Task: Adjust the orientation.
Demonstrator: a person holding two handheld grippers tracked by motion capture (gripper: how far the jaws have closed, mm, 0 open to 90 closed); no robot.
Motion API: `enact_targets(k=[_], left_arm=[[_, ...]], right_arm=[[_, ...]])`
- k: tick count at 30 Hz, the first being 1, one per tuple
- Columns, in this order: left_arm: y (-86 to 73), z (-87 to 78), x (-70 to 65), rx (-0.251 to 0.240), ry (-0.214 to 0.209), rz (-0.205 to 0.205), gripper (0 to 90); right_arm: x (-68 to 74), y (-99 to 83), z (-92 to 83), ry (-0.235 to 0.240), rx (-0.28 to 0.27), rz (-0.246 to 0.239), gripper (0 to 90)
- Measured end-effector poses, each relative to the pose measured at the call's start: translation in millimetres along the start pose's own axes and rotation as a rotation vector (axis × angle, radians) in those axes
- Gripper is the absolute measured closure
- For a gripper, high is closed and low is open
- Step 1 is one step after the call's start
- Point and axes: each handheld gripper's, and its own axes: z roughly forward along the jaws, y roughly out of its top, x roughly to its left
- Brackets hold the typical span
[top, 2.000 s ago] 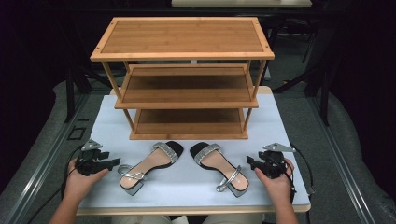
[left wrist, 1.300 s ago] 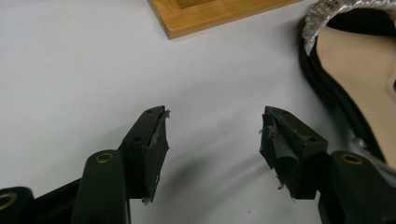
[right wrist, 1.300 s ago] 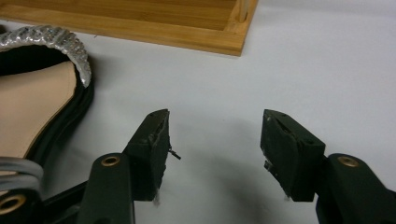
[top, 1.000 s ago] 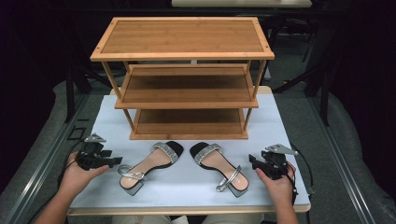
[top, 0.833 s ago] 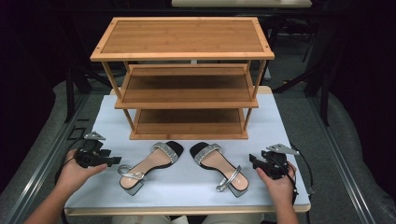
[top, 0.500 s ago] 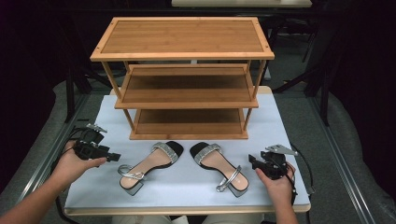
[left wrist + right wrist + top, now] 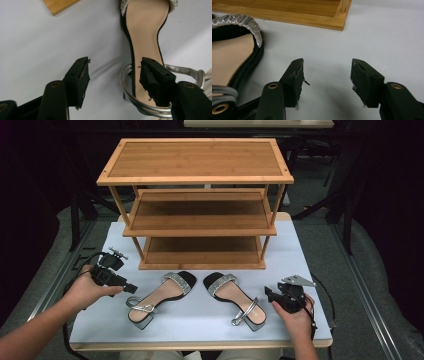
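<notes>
At table centre, w/ 12 o'clock taken as the far edge in the high view, a three-tier bamboo shoe rack (image 7: 196, 205) stands on the pale blue-grey table (image 7: 200, 325). All three shelves bare.

Just in front of the rack, toward 6 o'clock, two sandals lie flat on the table, toes pointing at the rack, heels splayed out toward the person. Left sandal (image 7: 159, 296) sits at approx 7 o'clock from table centre, right sandal (image 7: 234, 299) at approx 5 o'clock. Both have a tan insole, black edge, sparkly silver toe band & silver ankle strap. They're near each other at the toes, not touching.

Left gripper (image 7: 131, 288), held in the left hand (image 7: 86, 290), is at approx 8 o'clock, tips aimed toward the left sandal's heel. Left gripper view: jaws spread wide apart, nothing gripped; left gripper (image 7: 114, 72) hangs over the heel end of the left sandal (image 7: 146, 37), one jaw over the ankle-strap loop, the other over bare table (image 7: 37, 42). Can't tell if the jaw touches the strap. Rack corner (image 7: 60, 5) at 11 o'clock of that view.

Right gripper (image 7: 269, 295), in the right hand (image 7: 295, 312), is at approx 4 o'clock, just beside the right sandal's heel. Right gripper view: right gripper (image 7: 327, 72) also released, jaws wide, only bare table (image 7: 387, 37) between them. Right sandal (image 7: 232, 50) lies at 9 o'clock there, rack base (image 7: 287, 11) at 12 o'clock.
</notes>
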Motion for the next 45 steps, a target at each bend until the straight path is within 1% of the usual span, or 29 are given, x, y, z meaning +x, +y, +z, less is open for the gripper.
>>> enact_targets(k=[3,5,6,7,8,9,10,12,15,17,18,19,22,24,25,27,30,31,35,37,40,41,42,43,45], left_arm=[[5.4,4.4,-5.8,0.033,0.005,0.013,40.2],[9.6,7.5,-9.8,0.054,0.000,0.015,37.7],[11.7,9.3,-12.0,0.060,-0.001,0.016,36.0],[14.0,11.1,-14.1,0.070,0.002,0.029,34.0],[15.8,13.7,-17.3,0.075,-0.001,0.028,32.0],[17.7,16.0,-19.8,0.088,-0.001,0.036,29.7],[19.3,18.5,-22.6,0.098,-0.006,0.035,27.8],[22.1,23.4,-28.2,0.113,-0.002,0.045,26.4],[24.9,32.3,-35.8,0.139,-0.002,0.062,26.2],[25.7,38.6,-40.1,0.155,-0.002,0.062,26.2],[26.1,41.5,-41.3,0.168,-0.001,0.068,26.2],[26.1,44.6,-42.9,0.178,-0.001,0.062,26.2],[26.3,52.3,-45.0,0.204,0.011,0.063,26.2],[26.5,55.7,-45.4,0.206,0.005,0.061,26.2],[26.6,57.2,-45.8,0.207,0.003,0.054,26.2],[27.4,59.5,-46.3,0.219,0.005,0.058,26.3],[28.0,64.0,-48.1,0.222,0.008,0.057,26.5],[28.1,65.7,-49.3,0.220,0.010,0.051,26.6],[28.6,71.2,-51.2,0.234,0.015,0.063,27.2],[28.3,73.9,-52.6,0.243,0.018,0.059,28.6],[28.9,76.7,-54.5,0.249,0.039,0.066,32.4],[29.3,77.7,-55.1,0.250,0.042,0.069,33.8],[30.0,78.4,-53.9,0.268,0.042,0.090,34.6],[30.1,79.5,-54.2,0.274,0.048,0.091,35.5],[30.2,81.9,-54.1,0.279,0.047,0.093,38.3]], right_arm=[[0.4,-0.2,0.8,-0.003,-0.001,-0.001,42.6],[0.4,-0.4,1.3,-0.003,-0.004,0.004,42.4],[0.0,-0.2,0.9,0.002,-0.002,0.006,42.4],[-0.3,-0.2,0.8,0.005,-0.005,0.010,42.4],[-0.6,-0.3,0.6,0.006,-0.006,0.011,42.4],[-0.9,-0.3,0.6,0.006,-0.007,0.012,42.1],[-1.3,-0.2,0.2,-0.003,-0.006,0.009,41.7],[-2.0,-0.2,-0.1,-0.019,-0.009,0.016,41.6],[-3.7,-0.4,-0.1,-0.002,-0.002,0.024,41.6],[-3.7,-0.4,0.2,-0.003,0.004,0.026,41.6],[-3.8,-0.4,0.3,-0.002,0.004,0.024,41.5],[-3.8,-0.4,0.3,-0.002,0.004,0.022,41.5],[-3.8,-0.2,0.1,-0.001,0.004,0.030,41.3],[-4.3,0.0,-0.4,0.011,0.001,0.038,41.3],[-4.7,0.0,-0.6,0.011,0.001,0.038,41.3],[-4.9,-0.1,-0.3,0.006,0.003,0.040,41.3],[-4.9,-0.5,0.6,0.010,0.004,0.041,41.3],[-4.8,-0.6,0.7,0.009,0.008,0.039,41.3],[-4.5,-0.9,1.5,0.012,0.013,0.035,41.3],[-4.4,-1.1,1.9,0.011,0.014,0.036,41.3],[-4.8,-1.3,2.3,0.010,0.019,0.034,41.3],[-4.8,-1.4,2.4,0.011,0.020,0.033,41.3],[-4.7,-1.4,2.5,0.012,0.020,0.033,41.3],[-4.6,-1.5,2.6,0.010,0.019,0.033,41.3],[-4.7,-1.6,2.8,0.011,0.018,0.034,41.3]])
